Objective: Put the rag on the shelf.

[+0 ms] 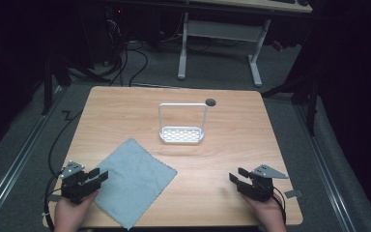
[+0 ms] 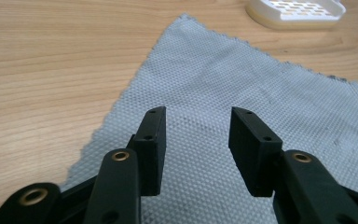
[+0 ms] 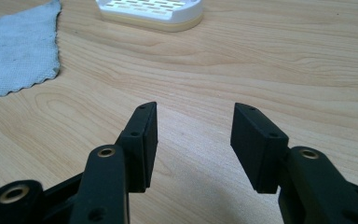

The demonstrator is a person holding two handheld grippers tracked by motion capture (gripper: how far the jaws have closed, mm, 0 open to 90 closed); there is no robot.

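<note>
Dark room all around, with a light wooden table lit in the middle and a white desk frame behind it. Grey cloth lies flat at the near left, turned like a diamond, its corners pointing near, far, left and right. Left gripper sits right at the cloth's left corner, jaws spread wide with nothing between them, and the weave is directly under and ahead of it. Right gripper is well apart over bare wood at the near right, also wide open and empty. So the left hand looks like the obvious one to grab that cloth. White soap rack stands farther back, mid-table.
</note>
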